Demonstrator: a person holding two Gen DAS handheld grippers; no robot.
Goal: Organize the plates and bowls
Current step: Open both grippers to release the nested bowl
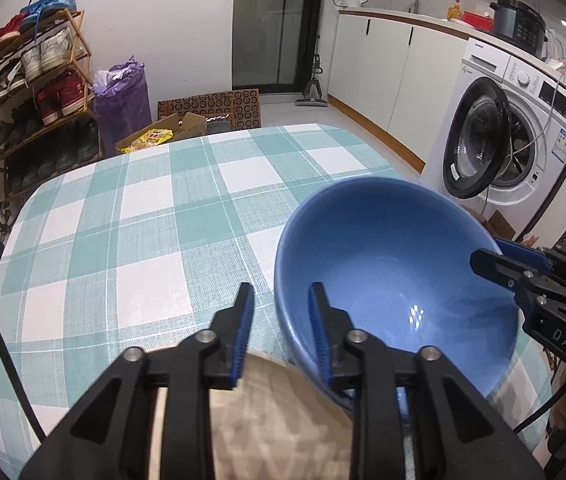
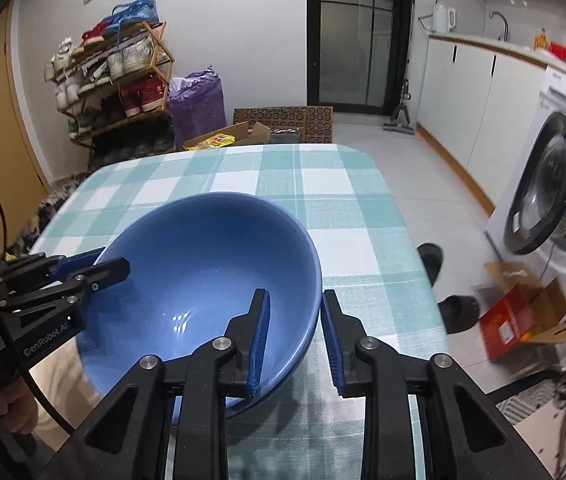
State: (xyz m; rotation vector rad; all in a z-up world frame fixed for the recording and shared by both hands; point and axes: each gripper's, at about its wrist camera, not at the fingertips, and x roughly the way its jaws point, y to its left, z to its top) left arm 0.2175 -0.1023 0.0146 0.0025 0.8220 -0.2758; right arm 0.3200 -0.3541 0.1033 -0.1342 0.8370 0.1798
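A blue bowl [image 1: 395, 280] sits on the checked tablecloth [image 1: 143, 220], tilted up toward me. My left gripper [image 1: 281, 308] straddles the bowl's left rim, one finger inside and one outside, with a gap on each side. My right gripper [image 2: 295, 312] straddles the bowl's [image 2: 211, 272] right rim the same way. Each gripper shows in the other's view: the right one [image 1: 495, 260] at the bowl's right rim, the left one [image 2: 103, 264] at its left rim. A beige plate-like surface [image 1: 275, 420] lies under the left gripper, partly hidden.
The table [image 2: 343, 208] ends close on the right. A washing machine [image 1: 515, 136] with its door open stands to the right. A shoe rack [image 1: 31, 92], a purple bag [image 1: 123, 96] and cardboard boxes [image 1: 179, 128] lie beyond the far edge. Slippers [image 2: 435, 260] and a red box [image 2: 523, 316] are on the floor.
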